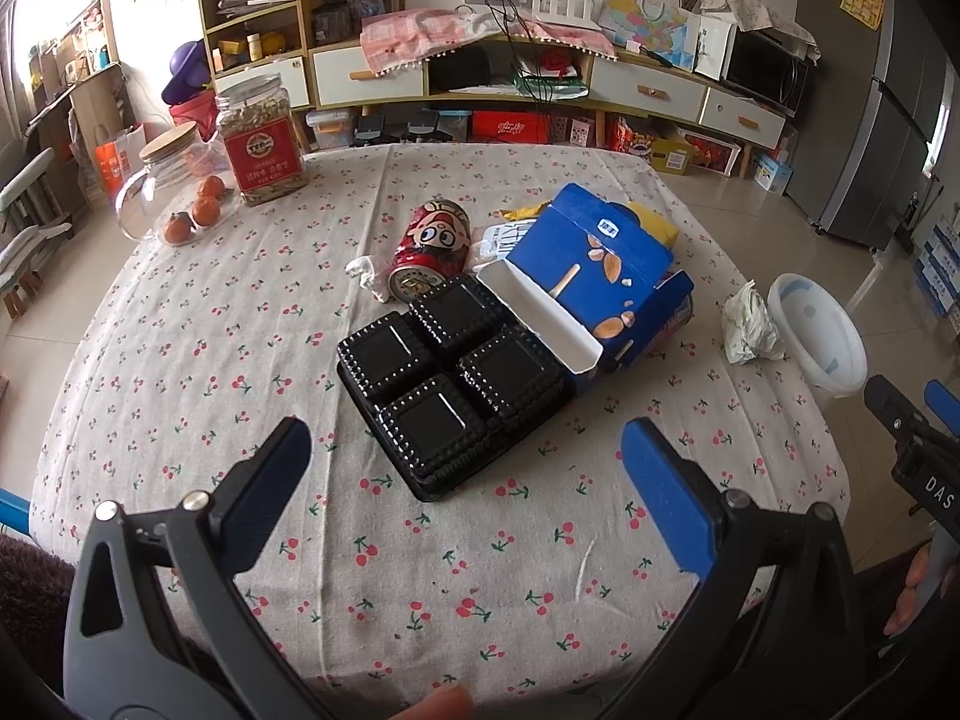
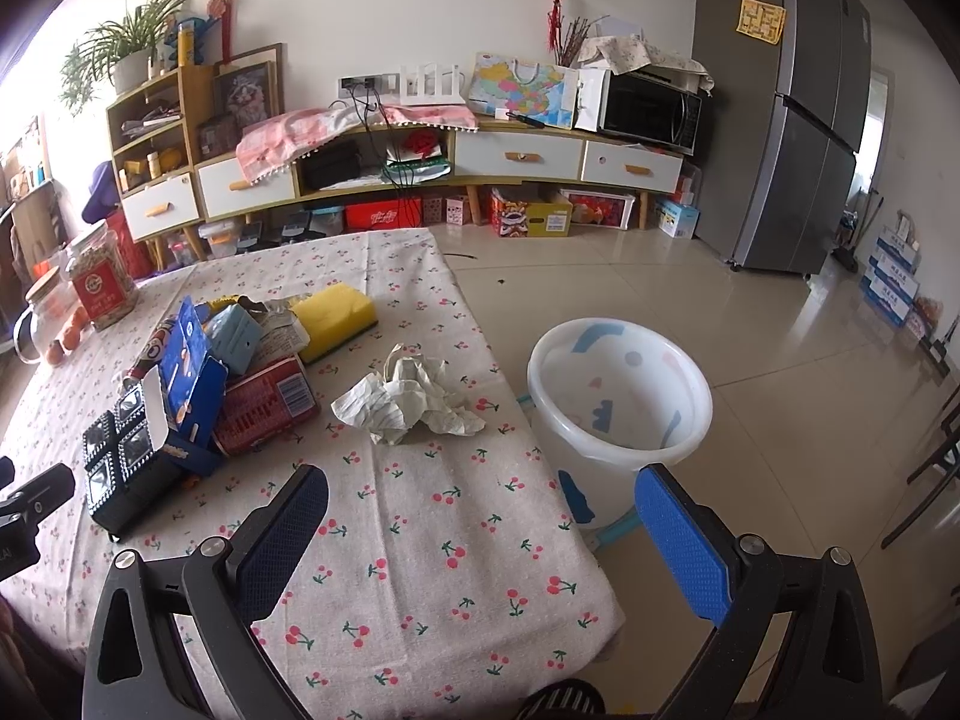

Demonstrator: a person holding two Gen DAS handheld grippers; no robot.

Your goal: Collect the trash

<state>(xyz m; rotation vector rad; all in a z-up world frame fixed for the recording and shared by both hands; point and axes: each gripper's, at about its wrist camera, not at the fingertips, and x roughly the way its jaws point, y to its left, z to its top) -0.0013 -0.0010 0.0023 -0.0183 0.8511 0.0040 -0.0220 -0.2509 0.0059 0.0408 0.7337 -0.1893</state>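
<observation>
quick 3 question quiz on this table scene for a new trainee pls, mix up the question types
1. True or false: the white bin stands on the table.
2. Which piece of trash lies nearest the bin? A) black plastic tray B) crumpled paper C) red can
3. Fill in: the jaws of both the left gripper and the right gripper are ____ and hold nothing.

Key
1. False: it stands on the floor beside the table edge.
2. B
3. open
</observation>
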